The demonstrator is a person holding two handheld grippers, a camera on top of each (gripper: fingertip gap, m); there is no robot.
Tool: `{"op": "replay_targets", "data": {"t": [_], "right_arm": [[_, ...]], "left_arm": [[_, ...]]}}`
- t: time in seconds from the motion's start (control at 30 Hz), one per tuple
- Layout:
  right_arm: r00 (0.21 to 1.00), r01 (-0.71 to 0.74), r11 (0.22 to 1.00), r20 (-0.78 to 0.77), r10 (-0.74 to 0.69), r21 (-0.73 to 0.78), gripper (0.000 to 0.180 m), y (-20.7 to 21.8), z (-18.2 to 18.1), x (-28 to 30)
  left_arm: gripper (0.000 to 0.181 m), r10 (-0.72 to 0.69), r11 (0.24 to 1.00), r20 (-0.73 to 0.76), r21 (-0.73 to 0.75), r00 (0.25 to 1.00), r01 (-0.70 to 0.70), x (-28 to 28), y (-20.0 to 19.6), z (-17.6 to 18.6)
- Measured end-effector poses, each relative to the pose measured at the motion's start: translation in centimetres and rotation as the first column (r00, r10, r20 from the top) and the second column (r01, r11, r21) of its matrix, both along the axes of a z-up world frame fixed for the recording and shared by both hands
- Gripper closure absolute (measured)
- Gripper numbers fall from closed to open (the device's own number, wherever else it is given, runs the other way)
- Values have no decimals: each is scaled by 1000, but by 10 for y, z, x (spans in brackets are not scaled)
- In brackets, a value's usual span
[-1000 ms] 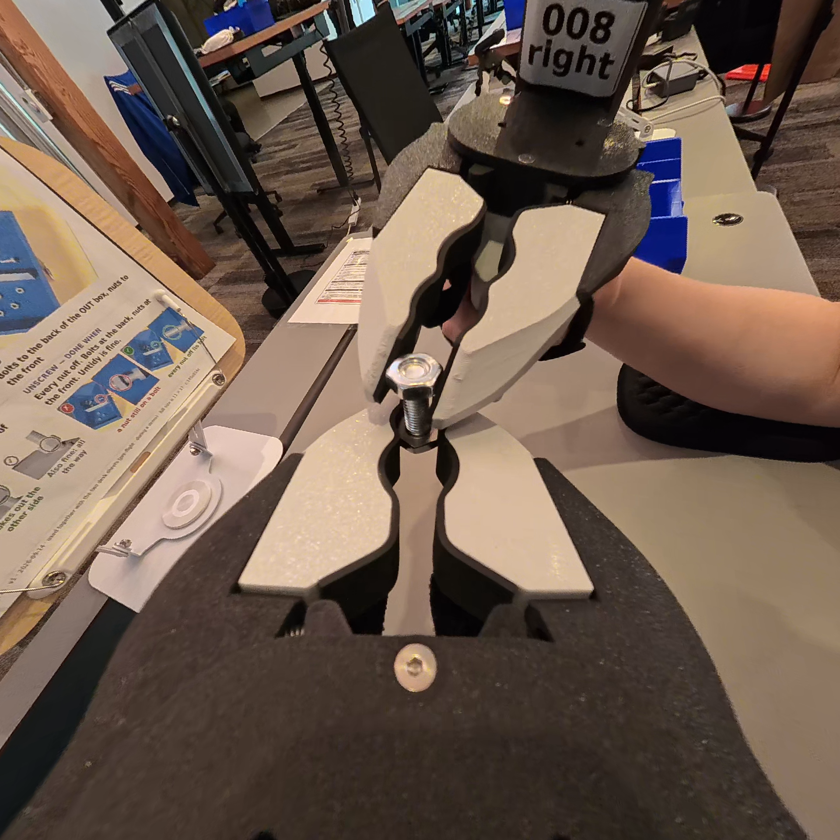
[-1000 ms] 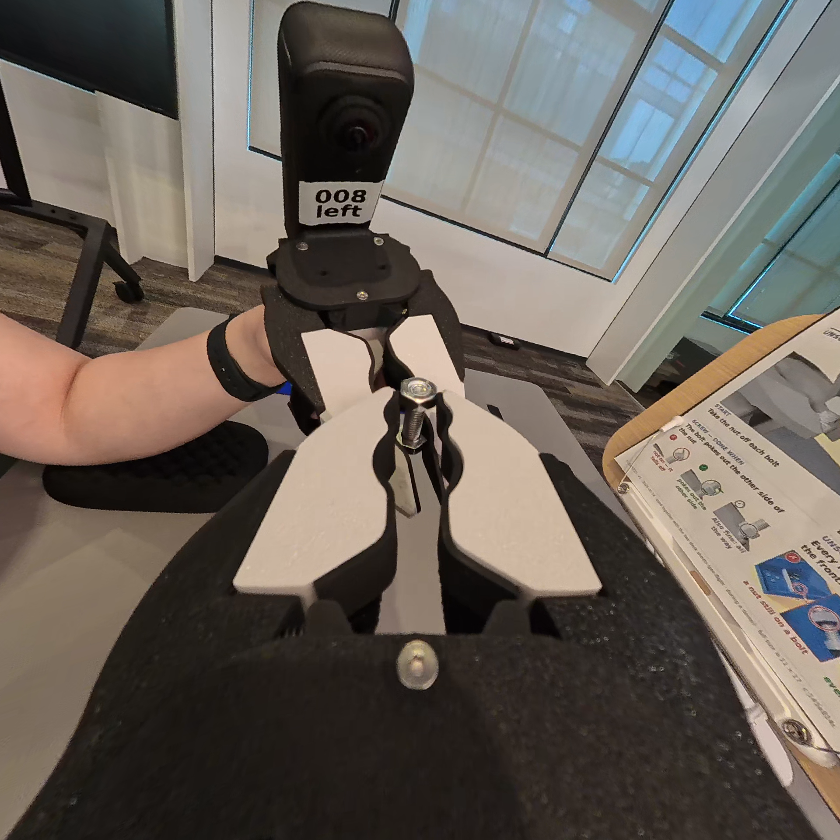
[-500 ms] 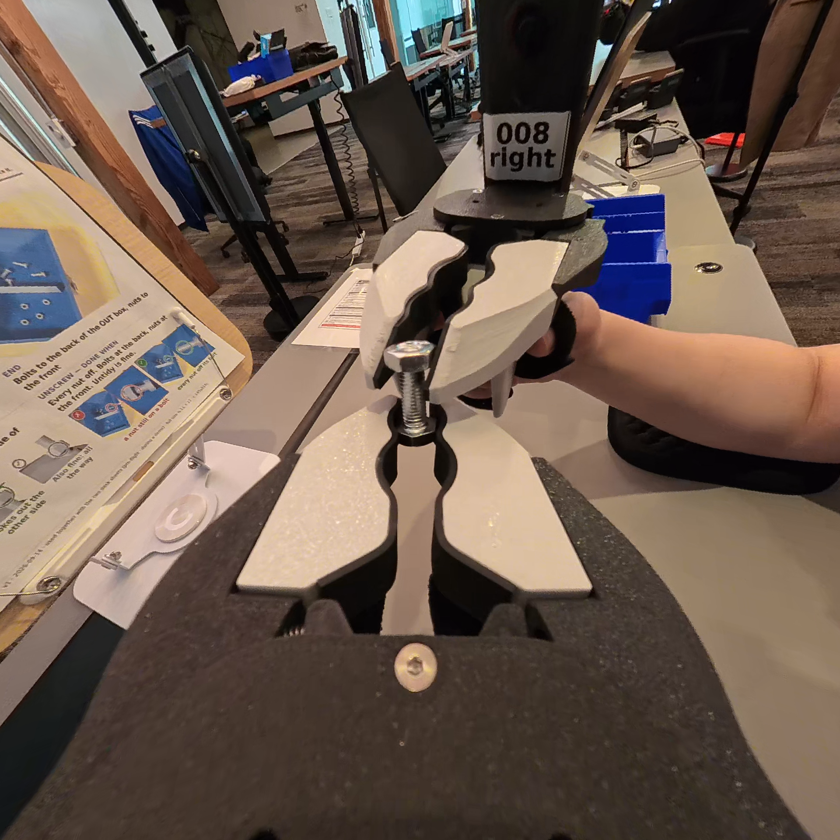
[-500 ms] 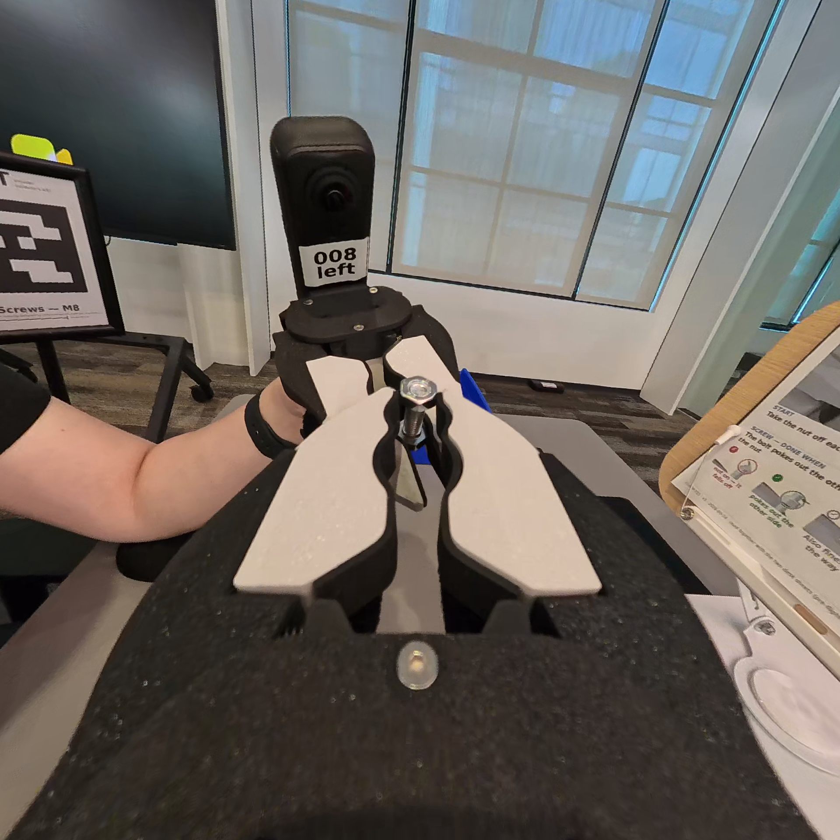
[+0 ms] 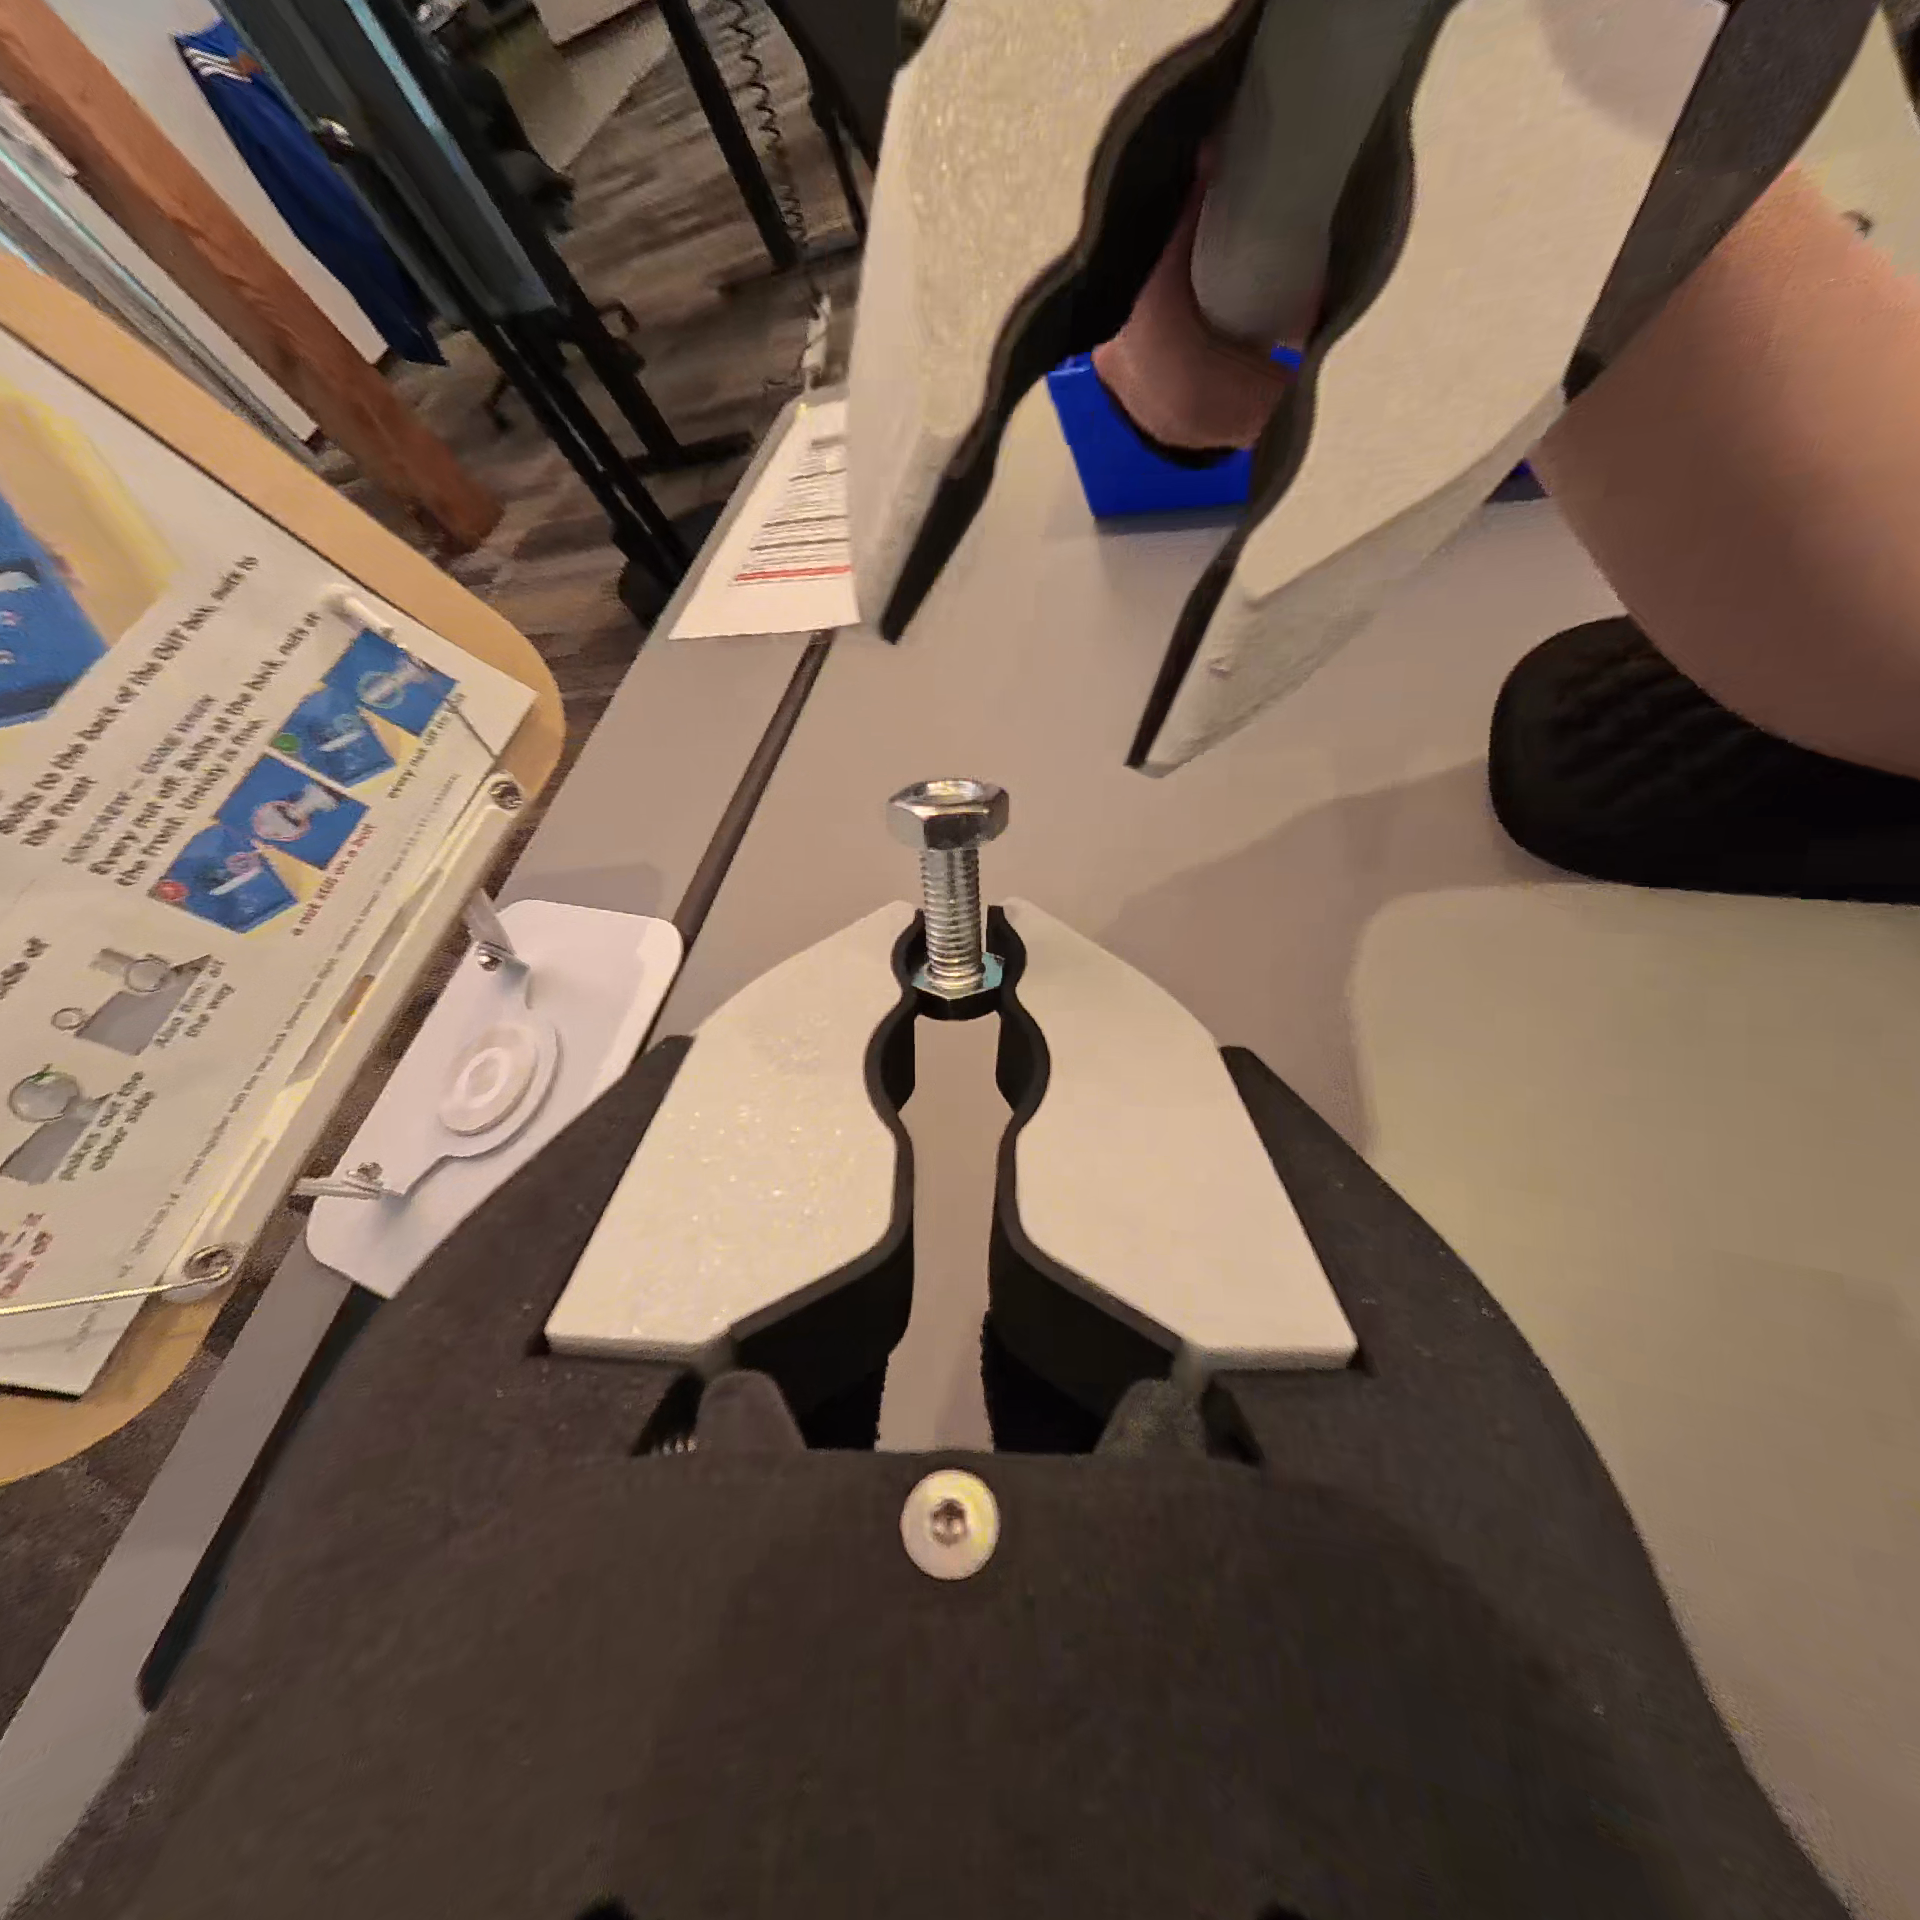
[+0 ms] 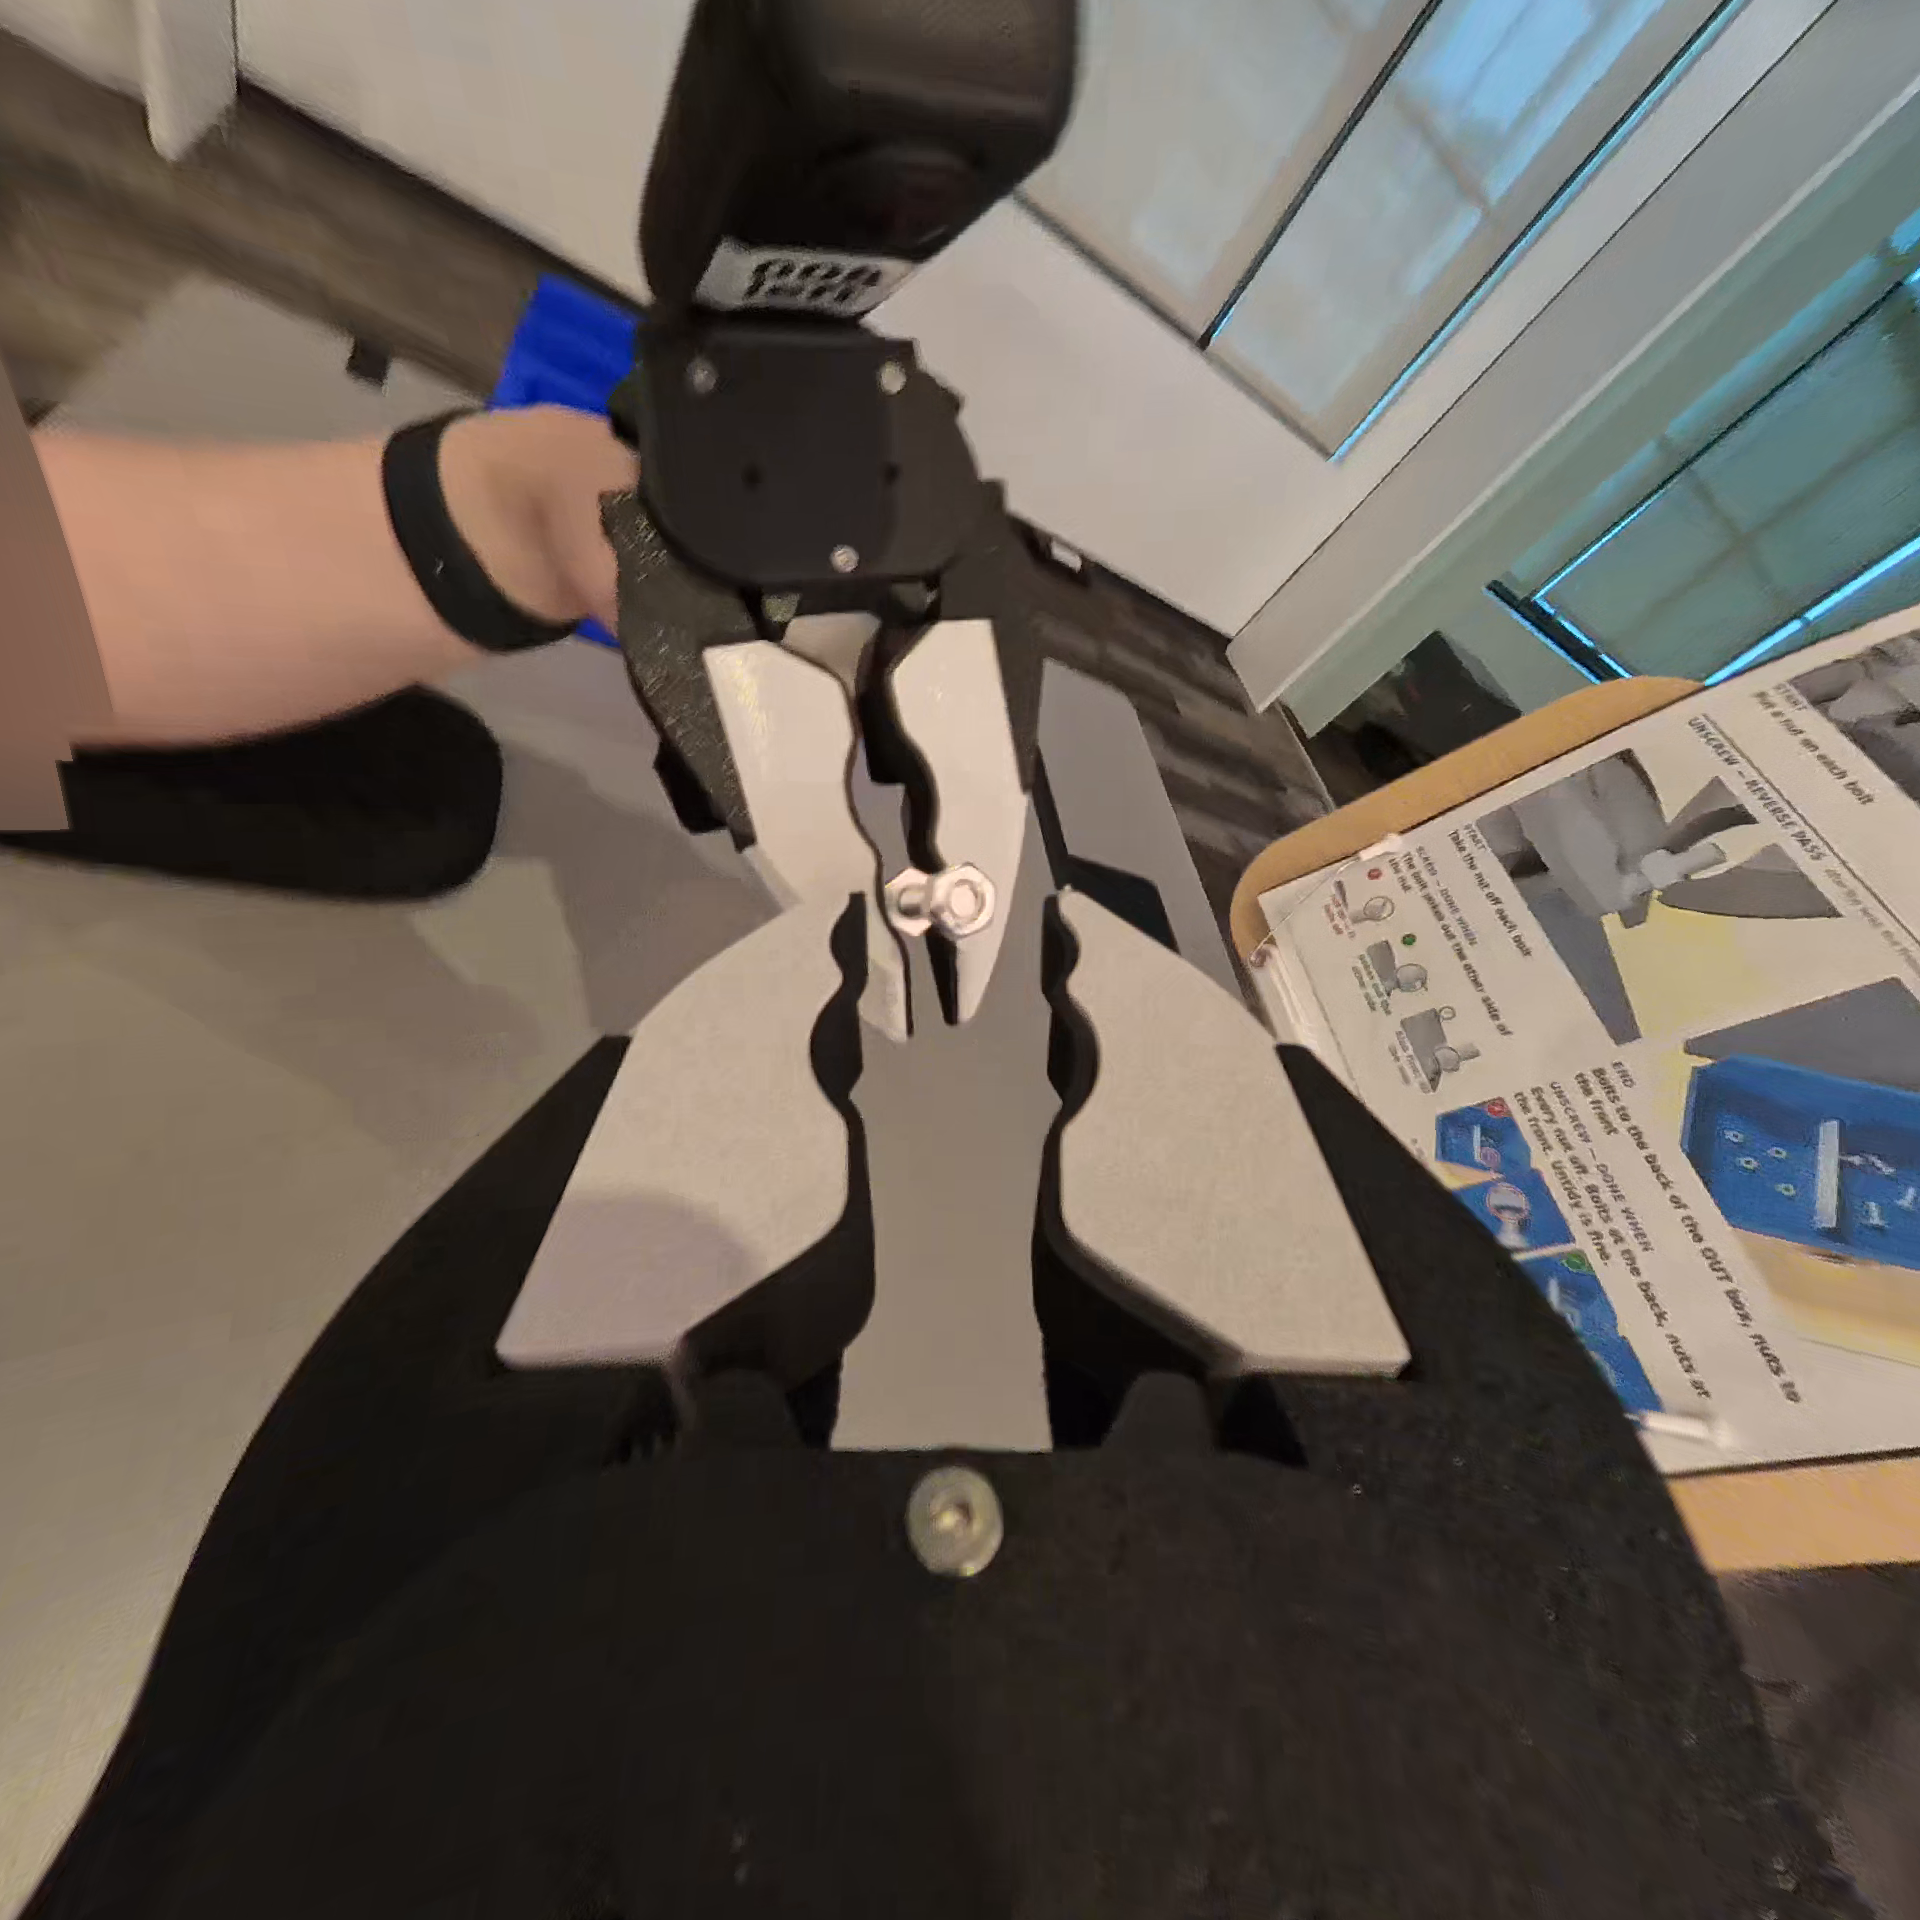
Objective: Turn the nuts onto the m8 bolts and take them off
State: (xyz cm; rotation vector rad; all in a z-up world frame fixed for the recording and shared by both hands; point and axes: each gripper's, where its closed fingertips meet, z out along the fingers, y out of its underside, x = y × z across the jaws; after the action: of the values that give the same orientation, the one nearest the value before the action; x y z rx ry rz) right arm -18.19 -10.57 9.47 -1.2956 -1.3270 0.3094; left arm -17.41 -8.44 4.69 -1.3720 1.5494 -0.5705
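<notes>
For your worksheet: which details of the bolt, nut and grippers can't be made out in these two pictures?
- Nut, left wrist view: mostly hidden in the left gripper.
- Bolt thread, right wrist view: hidden, seen end-on and motion-blurred.
- Right gripper body, left wrist view: cut off by the top edge.

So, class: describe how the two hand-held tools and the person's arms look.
Each tool, left and right, has two flat white fingers with wavy black inner edges on a rough black body. A black camera with a white label tops the left one. The bare left wrist wears a black band.
</notes>
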Motion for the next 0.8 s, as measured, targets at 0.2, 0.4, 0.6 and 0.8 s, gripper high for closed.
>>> {"op": "replay_targets", "data": {"t": [0.2,0.4,0.6,0.8], "right_arm": [[998,-45,999,49,46,-25,149,-2,-14,-6],[996,-46,997,79,50,-54,150,-1,-22,-4],[994,-3,998,108,11,-71,153,0,-23,4],[982,10,997,188,3,-71,147,-4,-33,-1]], "left_arm": [[171,-43,999,-27,3,999,43,8,-9,-8],[170,-45,999,-12,-5,999,44,8,-9,-5],[170,-43,999,-13,-10,999,43,8,-9,-5],[170,-50,999,-101,-7,994,50,10,-10,-23]]}}
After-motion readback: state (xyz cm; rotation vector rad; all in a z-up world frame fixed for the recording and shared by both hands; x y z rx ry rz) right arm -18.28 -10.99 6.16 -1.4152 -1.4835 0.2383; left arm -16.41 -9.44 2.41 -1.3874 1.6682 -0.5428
